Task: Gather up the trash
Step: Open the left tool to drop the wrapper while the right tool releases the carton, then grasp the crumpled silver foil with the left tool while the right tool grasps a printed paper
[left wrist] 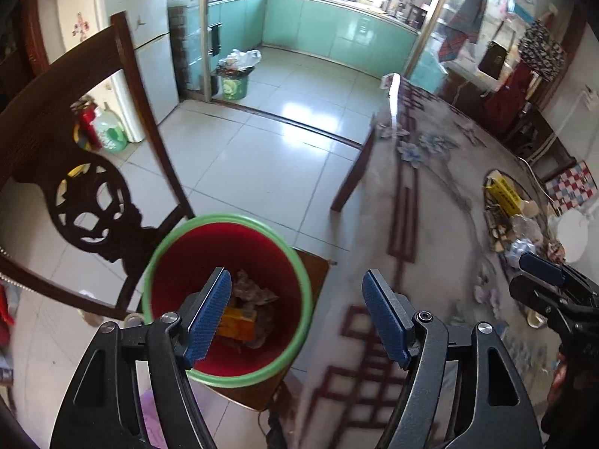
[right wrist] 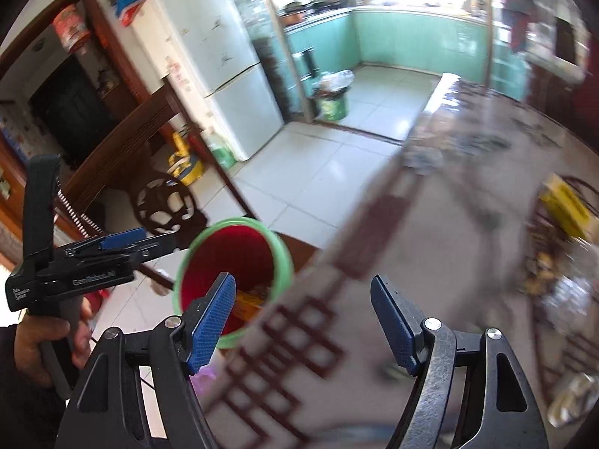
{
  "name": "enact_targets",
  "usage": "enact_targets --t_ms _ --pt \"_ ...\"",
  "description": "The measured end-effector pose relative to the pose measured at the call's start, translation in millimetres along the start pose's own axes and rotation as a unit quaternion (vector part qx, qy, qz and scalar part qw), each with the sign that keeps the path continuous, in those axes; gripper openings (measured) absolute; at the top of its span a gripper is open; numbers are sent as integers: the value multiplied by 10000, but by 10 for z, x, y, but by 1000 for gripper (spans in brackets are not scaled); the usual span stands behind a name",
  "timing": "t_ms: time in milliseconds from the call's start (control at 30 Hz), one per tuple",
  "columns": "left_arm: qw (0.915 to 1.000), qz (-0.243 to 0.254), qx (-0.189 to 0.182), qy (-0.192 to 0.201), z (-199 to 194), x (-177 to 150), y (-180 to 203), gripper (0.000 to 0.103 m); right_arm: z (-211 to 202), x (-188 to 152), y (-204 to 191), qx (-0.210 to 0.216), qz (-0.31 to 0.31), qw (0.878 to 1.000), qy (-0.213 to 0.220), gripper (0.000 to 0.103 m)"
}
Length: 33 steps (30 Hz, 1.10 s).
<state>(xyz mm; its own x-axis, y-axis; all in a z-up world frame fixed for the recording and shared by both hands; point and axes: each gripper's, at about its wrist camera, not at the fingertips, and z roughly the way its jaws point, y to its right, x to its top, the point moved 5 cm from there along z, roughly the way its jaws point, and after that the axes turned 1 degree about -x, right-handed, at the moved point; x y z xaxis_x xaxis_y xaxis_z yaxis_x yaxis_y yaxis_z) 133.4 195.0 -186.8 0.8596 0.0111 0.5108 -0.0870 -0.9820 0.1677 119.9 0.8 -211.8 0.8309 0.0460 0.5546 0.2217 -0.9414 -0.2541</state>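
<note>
Left wrist view: the left gripper [left wrist: 295,314] hangs spread and empty over a red bin [left wrist: 228,239] holding trash, beside the floral-clothed table [left wrist: 430,202]. The right gripper [right wrist: 303,321], also spread, overlooks tiled floor [right wrist: 318,176].

I'm in a home dining area: white fridge [right wrist: 224,86], carved wooden chair [left wrist: 86,202], patterned tablecloth table [left wrist: 423,194], and green-cabinet kitchen [left wrist: 337,30] beyond the doorway.

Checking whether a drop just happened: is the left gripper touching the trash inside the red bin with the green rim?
Apart. In the left wrist view the left gripper is open and empty above the red bin with the green rim; the trash lies at its bottom.
</note>
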Motion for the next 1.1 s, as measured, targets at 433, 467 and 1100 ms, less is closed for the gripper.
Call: enact_targets --t_ms 433,467,1100 --pt "9846 1137 -1281 -349 306 -173 2476 73 -1139 -1160 3148 -1326 2132 9674 -319 74" --pt "9834 1159 -1340 -389 349 -175 2611 73 -1082 -1236 3266 -1071 2420 9636 -387 74" --pt "9764 854 -1331 -1470 1527 -299 3682 44 -974 -1469 3529 -267 2791 9598 -138 37"
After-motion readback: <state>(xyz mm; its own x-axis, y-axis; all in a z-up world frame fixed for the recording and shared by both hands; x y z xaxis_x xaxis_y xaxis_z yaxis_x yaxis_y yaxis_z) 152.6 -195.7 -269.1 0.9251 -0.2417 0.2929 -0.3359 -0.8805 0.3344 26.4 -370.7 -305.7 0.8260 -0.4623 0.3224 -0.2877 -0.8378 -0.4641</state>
